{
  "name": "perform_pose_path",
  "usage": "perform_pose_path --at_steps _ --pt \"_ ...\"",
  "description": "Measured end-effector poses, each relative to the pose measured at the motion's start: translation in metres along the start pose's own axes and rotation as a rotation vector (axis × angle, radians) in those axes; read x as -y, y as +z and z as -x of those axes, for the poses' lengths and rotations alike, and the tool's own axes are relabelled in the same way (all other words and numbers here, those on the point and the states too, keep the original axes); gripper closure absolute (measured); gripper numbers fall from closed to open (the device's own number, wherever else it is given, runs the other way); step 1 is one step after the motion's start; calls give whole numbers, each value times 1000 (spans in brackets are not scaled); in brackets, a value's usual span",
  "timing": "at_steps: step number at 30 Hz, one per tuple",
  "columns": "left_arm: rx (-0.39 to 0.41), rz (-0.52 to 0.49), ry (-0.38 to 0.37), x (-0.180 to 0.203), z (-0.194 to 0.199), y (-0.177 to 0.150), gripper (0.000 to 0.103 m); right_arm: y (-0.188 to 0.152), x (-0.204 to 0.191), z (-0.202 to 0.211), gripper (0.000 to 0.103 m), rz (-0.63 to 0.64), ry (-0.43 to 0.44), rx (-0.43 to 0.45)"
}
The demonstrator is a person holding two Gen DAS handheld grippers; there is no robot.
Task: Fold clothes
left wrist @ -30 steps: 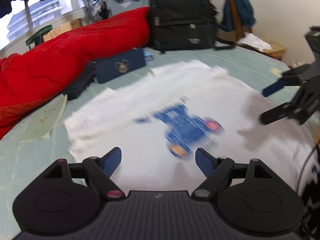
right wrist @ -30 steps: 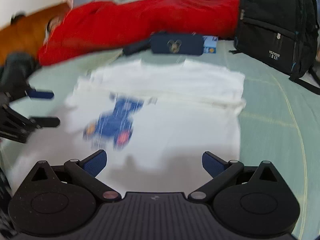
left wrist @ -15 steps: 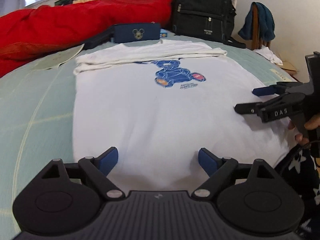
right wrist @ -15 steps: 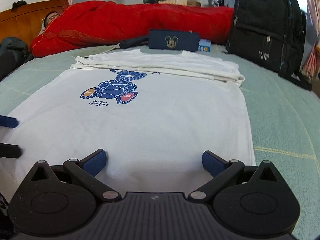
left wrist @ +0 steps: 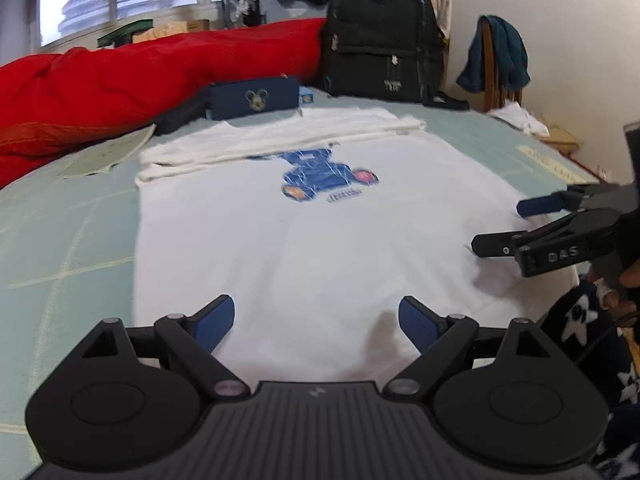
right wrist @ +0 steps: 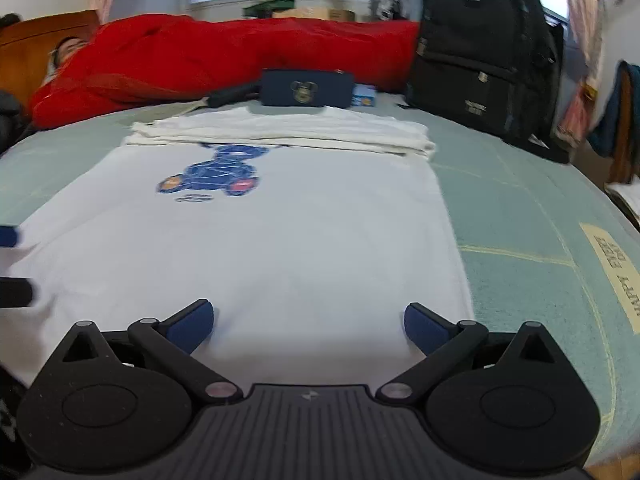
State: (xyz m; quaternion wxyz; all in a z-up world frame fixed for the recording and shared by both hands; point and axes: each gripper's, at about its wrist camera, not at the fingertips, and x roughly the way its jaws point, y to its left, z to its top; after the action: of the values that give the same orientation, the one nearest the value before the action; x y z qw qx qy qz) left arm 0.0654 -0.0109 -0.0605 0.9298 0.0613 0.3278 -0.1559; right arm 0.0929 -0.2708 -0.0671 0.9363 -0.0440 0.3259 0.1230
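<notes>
- Right now I see the bed (left wrist: 72, 240) carrying the whole job: a white shirt (left wrist: 320, 240) lies flat on it, print up, its far part already folded over into a band near the pouch (left wrist: 254, 98) and backpack (left wrist: 378, 36).
- Next in size, the shirt's near hem runs just in front of both tools, so my judgement is that the step in hand is taking that hem at two spots to fold it toward the band.
- To do it well, I would set both tools down evenly along the hem, pinch only the shirt and not the bed cover, and lift together so the fold stays square.
- My left tool (left wrist: 316, 322) hangs over the hem's left half, its fingers apart with nothing between them, not touching cloth that I can tell.
- My right tool (right wrist: 308, 322) sits over the right half near the shirt's right edge, likewise spread wide and empty; from the left view it hovers just above the cloth.
</notes>
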Motion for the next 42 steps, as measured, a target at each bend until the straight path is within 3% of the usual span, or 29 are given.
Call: perform_pose_path --at_steps 2,8,12,17,25,29,32,35,42 --pt "-29 27 20 0 -8 -8 14 -5 -2 -1 0 5 9 -13" --pt "-3 58 34 1 14 -18 13 -14 1 -1 0 -16 18 3" --pt "47 9 30 9 23 -18 12 -15 -5 -3 0 -4 -10 2" --pt "-2 43 51 8 10 -32 10 -20 -6 1 0 -1 -24 17" --pt "46 -29 63 9 33 -28 9 -12 -10 14 0 -14 -54 -27" --pt "50 -49 92 7 26 -16 8 -2 -28 23 0 54 -5 24" --pt "14 -3 89 0 9 -14 8 1 -43 15 0 103 35 6" --pt "-8 56 73 -6 1 -23 5 -10 -44 3 0 76 49 -32" --pt "-3 -1 71 0 18 -34 3 -20 -32 7 0 9 75 -8"
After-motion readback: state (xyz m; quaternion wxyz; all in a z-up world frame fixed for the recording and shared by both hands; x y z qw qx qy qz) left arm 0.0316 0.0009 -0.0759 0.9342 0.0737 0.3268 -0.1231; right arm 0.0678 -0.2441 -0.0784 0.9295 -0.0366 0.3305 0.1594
